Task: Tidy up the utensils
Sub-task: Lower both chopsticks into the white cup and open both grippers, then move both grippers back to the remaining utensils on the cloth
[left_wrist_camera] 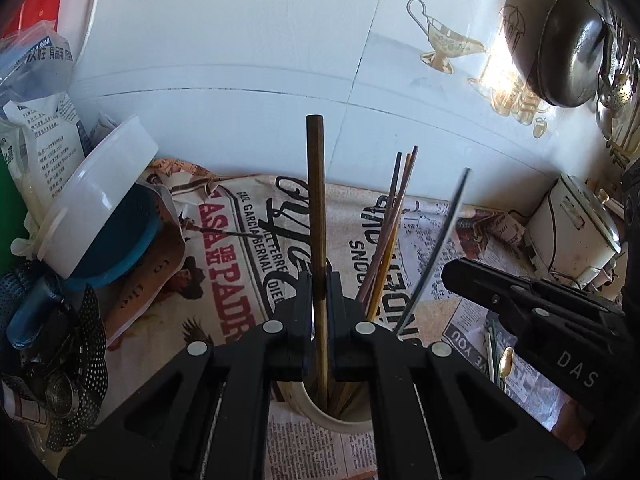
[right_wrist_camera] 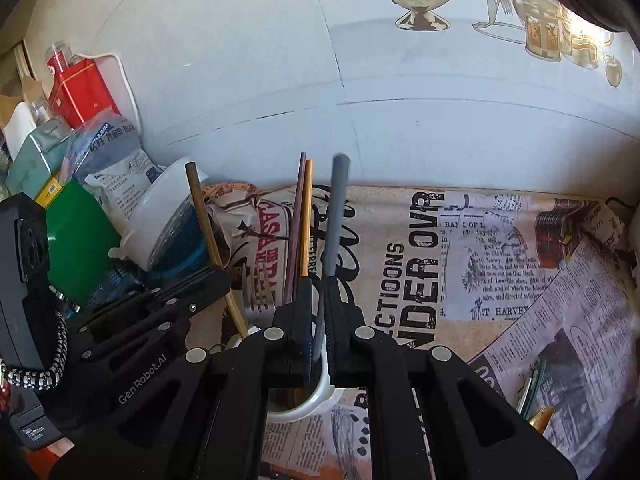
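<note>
We find the left gripper clenched on a brown chopstick and the right gripper clenched on a grey chopstick, both sticks standing with lower ends inside the round white cup. More thin chopsticks lean in that cup just beside them. Beyond lies printed newspaper, open toward the tiled wall, with a white plastic tub and packets crowding the left edge.

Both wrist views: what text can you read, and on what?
"GenRobot.AI": left tongs arm.
"DAS": right tongs arm.
"CASA", "PADR": printed table cover.
"ACTIONS", "NDER OVR", "T HARVEY": same cover.
"VE YOU": same cover.
White packets: Chinese print, too small to read.
</note>
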`<state>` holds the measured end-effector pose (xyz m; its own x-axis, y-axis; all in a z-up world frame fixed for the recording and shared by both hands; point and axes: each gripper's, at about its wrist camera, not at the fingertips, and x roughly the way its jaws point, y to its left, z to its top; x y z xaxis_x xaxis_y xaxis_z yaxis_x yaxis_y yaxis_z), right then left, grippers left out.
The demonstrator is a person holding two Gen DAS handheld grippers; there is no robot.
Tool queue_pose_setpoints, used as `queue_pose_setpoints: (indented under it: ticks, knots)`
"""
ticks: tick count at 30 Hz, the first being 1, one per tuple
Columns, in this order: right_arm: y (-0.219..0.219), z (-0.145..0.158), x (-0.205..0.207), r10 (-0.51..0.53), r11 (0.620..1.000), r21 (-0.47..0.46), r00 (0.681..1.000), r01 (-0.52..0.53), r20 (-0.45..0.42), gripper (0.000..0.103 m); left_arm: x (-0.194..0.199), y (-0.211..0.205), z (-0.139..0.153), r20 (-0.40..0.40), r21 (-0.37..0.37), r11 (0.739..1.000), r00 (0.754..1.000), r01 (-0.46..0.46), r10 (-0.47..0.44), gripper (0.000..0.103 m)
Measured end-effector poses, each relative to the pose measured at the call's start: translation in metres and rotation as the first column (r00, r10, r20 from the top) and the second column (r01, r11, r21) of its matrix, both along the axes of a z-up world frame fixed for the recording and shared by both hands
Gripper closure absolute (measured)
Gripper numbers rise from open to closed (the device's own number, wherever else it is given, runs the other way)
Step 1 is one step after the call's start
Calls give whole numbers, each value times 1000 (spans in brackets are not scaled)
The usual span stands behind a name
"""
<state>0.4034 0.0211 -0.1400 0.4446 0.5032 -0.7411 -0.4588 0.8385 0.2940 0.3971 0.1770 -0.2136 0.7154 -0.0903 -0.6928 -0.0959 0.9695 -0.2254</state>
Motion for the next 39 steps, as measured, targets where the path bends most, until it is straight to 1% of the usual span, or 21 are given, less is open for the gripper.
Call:
queue_pose_setpoints:
  ticks: [7,12,14,19,21,23,25,28,29,32,34,36,39]
  knots:
    - [-1,1,-10,47,999,-21,999,-48,-9,98,-12,-4,3,-35,-4,1000,999,-8,7,98]
    - [-6,8,-21,81,996,-41,997,-81,8,97,-19,-3,6,-66,6,999,997,-41,41,98]
    - [-9,11,-25,99,994,-43,995,-99,5,97,-23,-4,8,-66,13,999,996,-52,52,98]
    - [-21,16,-35,115,991,-66,993,-114,12,91,-38,-13,21,-58,47,997,997,-57,60,96]
    - [-27,20,-39,116,991,-76,993,-114,19,88,-44,-18,27,-54,58,997,997,-54,57,88]
    - [-35,24,-44,119,990,-76,993,-117,26,84,-50,-25,33,-48,64,997,997,-49,52,85]
    - [-44,27,-48,116,990,-85,993,-112,38,80,-55,-33,37,-45,70,997,998,-41,45,84]
    - [-57,32,-53,107,991,-93,993,-101,57,72,-63,-47,44,-40,73,997,999,-31,34,78]
    - [-63,34,-54,101,991,-93,993,-95,63,69,-65,-51,45,-38,76,997,999,-28,31,75]
    - [-79,37,-56,84,992,-96,994,-77,71,67,-70,-66,49,-30,86,996,999,-18,20,69]
    - [-87,38,-58,76,992,-106,994,-67,77,65,-73,-77,51,-30,88,996,999,-8,11,63]
    - [-97,38,-59,67,992,-112,995,-58,76,64,-75,-86,51,-30,89,996,1000,-2,5,55]
    - [-113,36,-59,49,992,-121,996,-40,74,61,-75,-101,47,-38,94,996,999,7,-4,48]
